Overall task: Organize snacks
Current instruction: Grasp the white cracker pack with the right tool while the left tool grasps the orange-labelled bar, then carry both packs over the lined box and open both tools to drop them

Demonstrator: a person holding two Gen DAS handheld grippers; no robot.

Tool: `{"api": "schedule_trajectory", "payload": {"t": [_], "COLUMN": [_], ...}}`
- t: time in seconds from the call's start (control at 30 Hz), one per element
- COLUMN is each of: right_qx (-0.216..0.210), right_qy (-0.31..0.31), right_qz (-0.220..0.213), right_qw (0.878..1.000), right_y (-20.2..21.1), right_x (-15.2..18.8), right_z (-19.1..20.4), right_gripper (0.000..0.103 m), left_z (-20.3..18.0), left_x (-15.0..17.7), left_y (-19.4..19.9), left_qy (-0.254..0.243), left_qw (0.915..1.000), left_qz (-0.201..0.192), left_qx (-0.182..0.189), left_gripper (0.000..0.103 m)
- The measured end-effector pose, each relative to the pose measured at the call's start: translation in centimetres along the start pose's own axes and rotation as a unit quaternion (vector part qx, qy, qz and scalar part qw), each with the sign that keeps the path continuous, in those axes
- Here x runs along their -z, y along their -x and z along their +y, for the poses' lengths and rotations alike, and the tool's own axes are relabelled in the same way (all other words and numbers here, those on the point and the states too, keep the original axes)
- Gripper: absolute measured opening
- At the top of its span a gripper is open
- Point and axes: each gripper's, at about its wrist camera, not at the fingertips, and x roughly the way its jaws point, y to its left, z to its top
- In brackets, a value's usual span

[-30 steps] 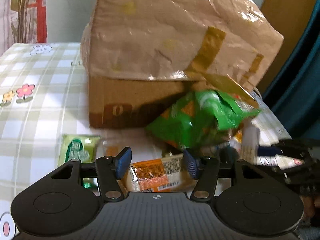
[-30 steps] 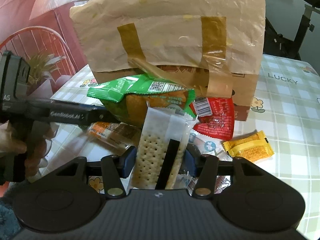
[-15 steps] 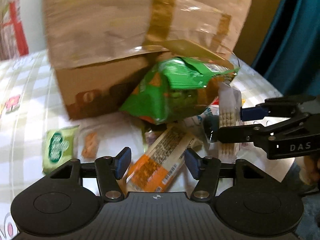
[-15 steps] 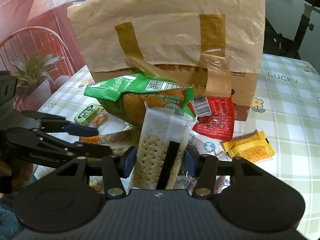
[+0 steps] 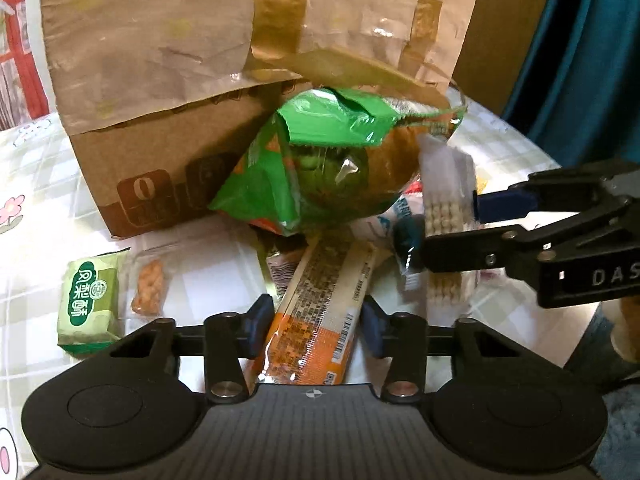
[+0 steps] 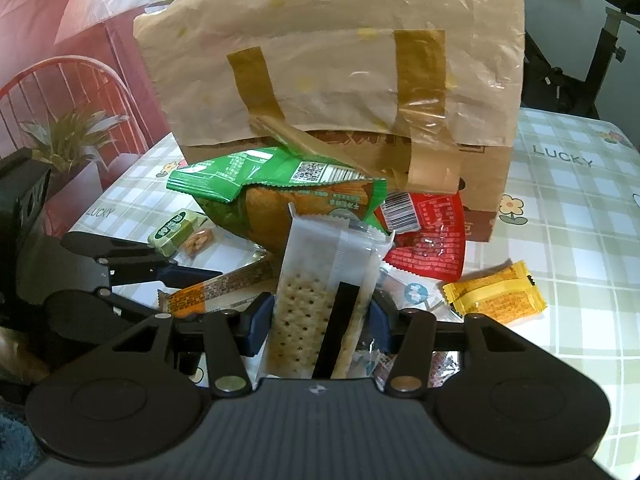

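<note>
An orange snack bar (image 5: 316, 320) lies on the checked tablecloth (image 5: 208, 272), in front of a green chip bag (image 5: 320, 168). My left gripper (image 5: 316, 324) straddles the bar and its jaws are closing, both blue pads touching its sides. In the right wrist view the left gripper (image 6: 188, 292) reaches in from the left onto the bar (image 6: 224, 288). My right gripper (image 6: 320, 320) is shut on an upright clear pack of crackers (image 6: 316, 280). From the left wrist view the right gripper (image 5: 444, 222) holds that cracker pack (image 5: 444, 184) just right of the bar.
A tall brown paper bag (image 6: 340, 80) stands behind the pile. Left of the bar lie a small green packet (image 5: 90, 304) and a clear nut packet (image 5: 150, 288). A red packet (image 6: 428, 236) and a yellow packet (image 6: 496, 296) lie to the right.
My left gripper has swung right and lower over the orange bar, and its jaws have narrowed onto it. The right gripper has stayed still with the crackers.
</note>
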Motion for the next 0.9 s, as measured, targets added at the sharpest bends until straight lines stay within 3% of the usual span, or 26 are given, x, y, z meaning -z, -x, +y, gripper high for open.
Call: {"api": "schedule_trajectory", "payload": {"t": [0.13, 0.43, 0.63, 0.9], "right_qx": [0.000, -0.003, -0.003, -0.019], "right_qy": [0.000, 0.001, -0.003, 0.019], "right_qz": [-0.004, -0.007, -0.013, -0.044], "right_qw": [1.000, 1.000, 1.000, 0.999], "right_y": [0.2, 0.4, 0.8, 2.6], "right_x": [0.0, 0.0, -0.1, -0.8], "right_z": [-0.1, 0.1, -0.1, 0.6], "right_gripper": [0.053, 0.053, 0.052, 0.051], "left_z": [0.8, 4.2, 6.6, 6.9], "left_x": [0.5, 2.4, 3.2, 1.4], "left_y": [2.3, 7.3, 10.6, 14.8], "left_qy": [0.012, 0.103, 0.169, 0.189], "left_qw": [0.9999, 0.9936, 0.9809, 0.9667], "left_qz": [-0.010, -0.044, -0.089, -0.165], "left_qx": [0.001, -0.010, -0.039, -0.050], "left_gripper": [0.042, 0.040, 0.040, 0.040]}}
